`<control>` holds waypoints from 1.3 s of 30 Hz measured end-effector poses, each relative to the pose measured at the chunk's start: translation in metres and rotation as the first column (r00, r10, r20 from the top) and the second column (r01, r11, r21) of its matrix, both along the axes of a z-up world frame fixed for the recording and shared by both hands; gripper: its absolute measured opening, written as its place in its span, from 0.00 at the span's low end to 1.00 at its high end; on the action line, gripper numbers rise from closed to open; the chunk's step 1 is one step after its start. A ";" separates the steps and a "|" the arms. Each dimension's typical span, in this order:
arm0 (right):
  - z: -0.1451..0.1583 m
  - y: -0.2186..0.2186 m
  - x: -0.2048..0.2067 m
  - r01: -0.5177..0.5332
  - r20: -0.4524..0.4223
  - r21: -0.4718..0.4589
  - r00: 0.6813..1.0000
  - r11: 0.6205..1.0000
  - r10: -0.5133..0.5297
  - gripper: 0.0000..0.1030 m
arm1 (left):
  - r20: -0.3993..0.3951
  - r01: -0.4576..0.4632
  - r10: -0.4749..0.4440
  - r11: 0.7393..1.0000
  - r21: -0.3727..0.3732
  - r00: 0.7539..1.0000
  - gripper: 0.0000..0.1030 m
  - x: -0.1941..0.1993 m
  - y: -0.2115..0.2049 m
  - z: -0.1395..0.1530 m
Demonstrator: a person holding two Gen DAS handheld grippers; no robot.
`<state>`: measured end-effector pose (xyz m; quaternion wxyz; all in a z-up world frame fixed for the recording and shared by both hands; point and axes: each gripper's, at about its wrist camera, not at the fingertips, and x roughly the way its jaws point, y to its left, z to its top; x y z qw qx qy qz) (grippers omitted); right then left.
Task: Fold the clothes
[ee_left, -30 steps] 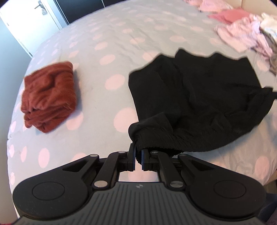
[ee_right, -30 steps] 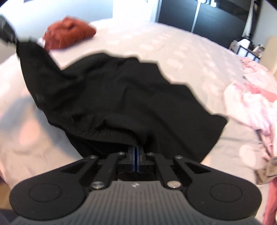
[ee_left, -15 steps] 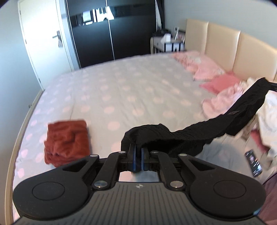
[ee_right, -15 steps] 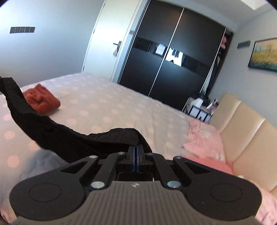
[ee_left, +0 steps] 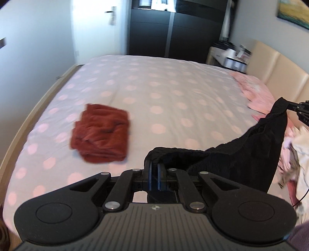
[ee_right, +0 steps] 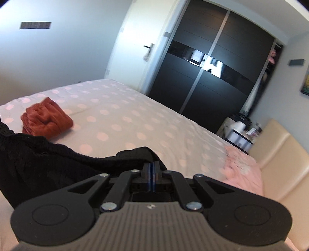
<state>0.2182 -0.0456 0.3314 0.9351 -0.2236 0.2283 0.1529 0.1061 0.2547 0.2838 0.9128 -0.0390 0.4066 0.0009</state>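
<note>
Black ribbed-waist fabric garment [ee_left: 241,154] hangs above dotted bed [ee_left: 154,92] | left hand-held gripper [ee_left: 154,166] and right hand-held gripper [ee_right: 152,166] clamp its waistband | advice: keep waistband taut, lower flat at 12 o'clock, clear of folded rust towel [ee_left: 102,133] at 10.

A: What is seen past the bed [ee_left: 158,92]?
B: A black wardrobe [ee_right: 212,77] is set against the far wall, a white door [ee_right: 139,52] with a handle beside it.

A: And by the headboard [ee_right: 280,154]?
B: A nightstand [ee_right: 239,135] is placed in the corner; what stands on it is blurred. A picture [ee_left: 293,13] is hung above. A dark plate [ee_right: 35,25] is fixed on the grey wall.
</note>
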 end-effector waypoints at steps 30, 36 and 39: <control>-0.216 0.068 0.142 -0.521 -0.365 -0.084 0.809 0.849 0.461 0.02 | -0.442 -0.077 -0.086 0.938 -0.338 0.893 0.04 -0.058 -0.148 -0.202; -0.268 0.004 0.160 -0.454 -0.438 -0.154 0.828 0.878 0.351 0.02 | -0.505 0.097 -0.308 0.911 -0.401 0.806 0.04 -0.019 -0.220 -0.238; -0.285 -0.027 0.170 -0.416 -0.464 -0.180 0.835 0.891 0.297 0.02 | -0.517 0.148 -0.370 0.895 -0.420 0.771 0.04 -0.006 -0.256 -0.254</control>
